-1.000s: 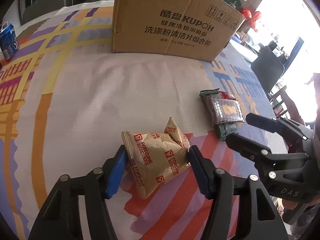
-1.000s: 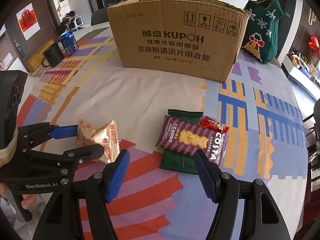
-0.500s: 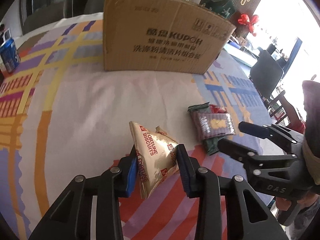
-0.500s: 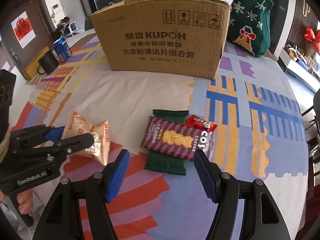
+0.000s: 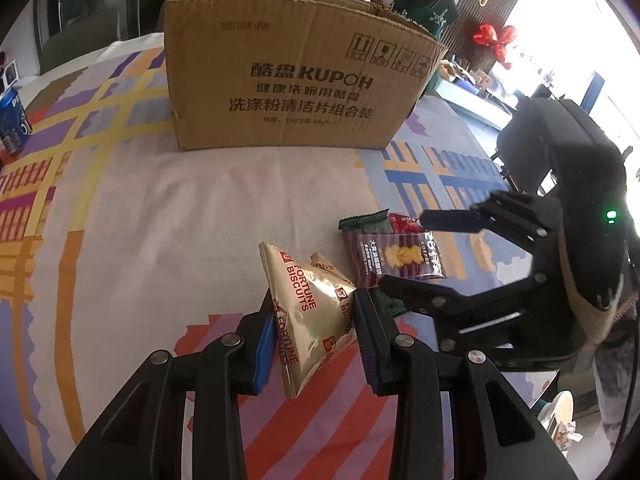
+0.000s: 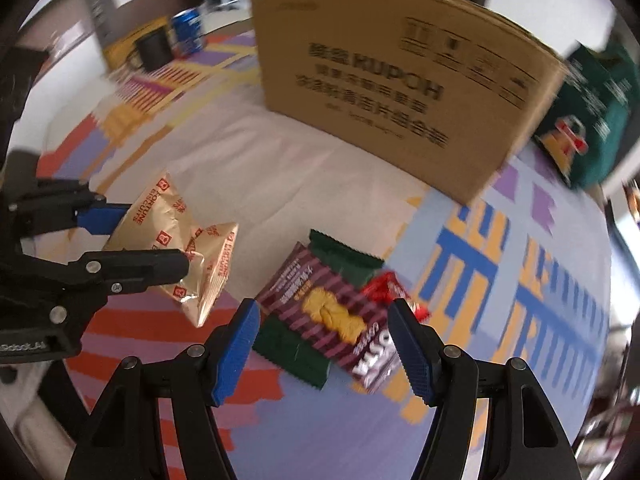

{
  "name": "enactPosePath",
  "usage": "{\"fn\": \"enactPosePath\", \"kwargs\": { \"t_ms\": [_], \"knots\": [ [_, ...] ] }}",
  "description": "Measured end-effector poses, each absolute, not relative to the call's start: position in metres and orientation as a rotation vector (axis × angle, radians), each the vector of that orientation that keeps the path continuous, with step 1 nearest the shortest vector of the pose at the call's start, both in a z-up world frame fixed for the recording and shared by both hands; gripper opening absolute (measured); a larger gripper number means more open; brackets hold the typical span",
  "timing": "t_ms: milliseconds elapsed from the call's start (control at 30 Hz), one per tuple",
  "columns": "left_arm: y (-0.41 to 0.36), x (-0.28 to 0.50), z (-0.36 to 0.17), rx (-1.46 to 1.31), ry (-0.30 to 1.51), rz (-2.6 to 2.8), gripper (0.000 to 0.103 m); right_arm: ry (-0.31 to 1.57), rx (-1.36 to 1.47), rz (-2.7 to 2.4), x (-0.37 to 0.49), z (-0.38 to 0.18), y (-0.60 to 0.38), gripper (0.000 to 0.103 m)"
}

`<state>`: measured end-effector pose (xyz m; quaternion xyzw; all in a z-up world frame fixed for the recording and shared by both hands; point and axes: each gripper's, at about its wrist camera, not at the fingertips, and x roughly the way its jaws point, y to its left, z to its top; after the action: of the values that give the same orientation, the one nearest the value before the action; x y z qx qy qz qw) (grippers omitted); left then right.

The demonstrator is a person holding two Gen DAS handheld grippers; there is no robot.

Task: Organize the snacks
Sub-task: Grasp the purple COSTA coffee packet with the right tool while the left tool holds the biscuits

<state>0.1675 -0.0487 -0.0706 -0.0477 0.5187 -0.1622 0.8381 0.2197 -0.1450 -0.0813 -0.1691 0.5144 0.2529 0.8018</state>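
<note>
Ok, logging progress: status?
Left gripper shut on gold packet. Right gripper open over snack pile. Box unobstructed.

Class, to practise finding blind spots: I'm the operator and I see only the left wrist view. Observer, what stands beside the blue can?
Observer: A black mug stands right next to the blue can.
Operator: Is the right gripper clamping the purple packet?
Observer: No. The right gripper is open, with its jaws on either side of the purple biscuit packet.
Operator: What is on the green bag's front?
Observer: The green bag shows a red and yellow bow design, though it is blurred.
</note>
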Motion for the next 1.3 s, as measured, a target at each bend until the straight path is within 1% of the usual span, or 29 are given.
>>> {"fn": "enactPosePath", "kwargs": {
  "t_ms": [233,300,500,633,733,933,1300],
  "knots": [
    [-0.049,0.17,-0.074,-0.099,1.107,-0.332,0.036,1.111,-0.546,0.644,0.229,-0.099,-0.126,0.067],
    [-0.048,0.172,-0.075,-0.108,1.111,-0.328,0.036,1.112,-0.553,0.634,0.233,-0.101,-0.125,0.067],
    [-0.044,0.179,-0.075,-0.118,1.112,-0.312,0.036,1.131,-0.447,0.601,0.25,-0.102,-0.13,0.065],
    [-0.045,0.182,-0.077,-0.116,1.112,-0.315,0.036,1.141,-0.392,0.597,0.247,-0.104,-0.133,0.054],
    [-0.046,0.183,-0.077,-0.116,1.112,-0.32,0.036,1.14,-0.332,0.583,0.246,-0.102,-0.139,0.048],
    [-0.046,0.183,-0.072,-0.115,1.093,-0.316,0.036,1.12,-0.253,0.566,0.241,-0.092,-0.147,0.045],
    [-0.039,0.183,-0.042,-0.101,0.999,-0.303,0.036,1.01,-0.157,0.503,0.23,-0.055,-0.151,0.044]
  ]
}}
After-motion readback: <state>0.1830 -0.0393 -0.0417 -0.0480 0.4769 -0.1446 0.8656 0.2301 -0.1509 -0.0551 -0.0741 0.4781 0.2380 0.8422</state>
